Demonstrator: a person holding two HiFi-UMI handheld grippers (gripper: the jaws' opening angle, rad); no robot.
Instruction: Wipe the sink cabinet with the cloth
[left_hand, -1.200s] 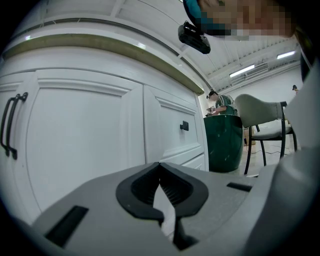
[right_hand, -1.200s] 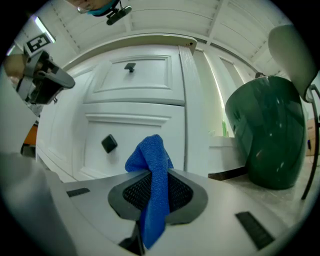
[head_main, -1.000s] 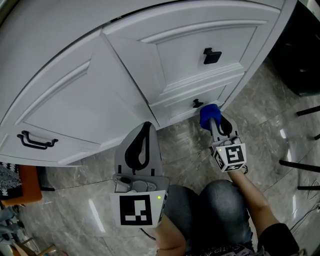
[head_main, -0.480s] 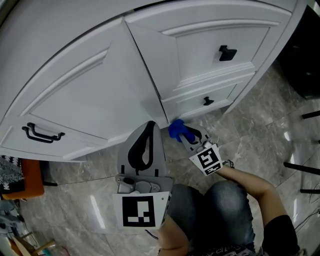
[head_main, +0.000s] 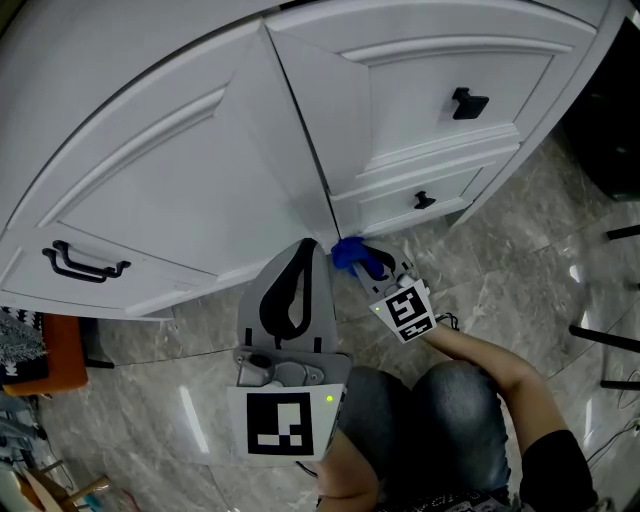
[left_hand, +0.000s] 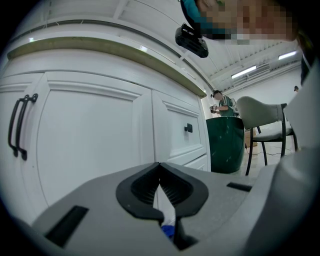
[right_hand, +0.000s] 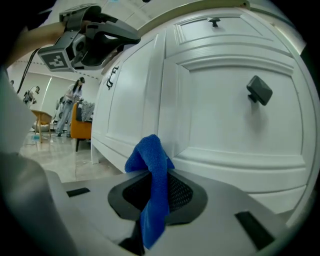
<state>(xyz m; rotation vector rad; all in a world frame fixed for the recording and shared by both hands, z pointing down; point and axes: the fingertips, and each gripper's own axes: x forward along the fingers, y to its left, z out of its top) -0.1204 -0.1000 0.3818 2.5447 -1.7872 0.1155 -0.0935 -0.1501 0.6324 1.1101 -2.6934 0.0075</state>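
Observation:
The white sink cabinet (head_main: 200, 170) fills the top of the head view, with a door at left and drawers at right. My right gripper (head_main: 358, 256) is shut on a blue cloth (head_main: 349, 253), pressed against the cabinet's lower edge near the seam between door and drawers. In the right gripper view the blue cloth (right_hand: 152, 175) is pinched between the jaws and bunches up against the cabinet base (right_hand: 230, 165). My left gripper (head_main: 297, 250) hangs in front of the door, jaws shut with nothing in them; the left gripper (left_hand: 160, 170) faces the white door (left_hand: 95, 145).
Black handles mark the door (head_main: 82, 265) and the drawers (head_main: 470, 102). A marble-look floor (head_main: 520, 250) runs below. An orange seat (head_main: 45, 370) stands at lower left, and a dark green bin (left_hand: 227, 142) and a chair (left_hand: 267, 132) stand beside the cabinet's far end.
My right gripper slid the blue cloth leftward along the cabinet's bottom edge, from under the lower drawer knob to the door seam. The left gripper kept its place.

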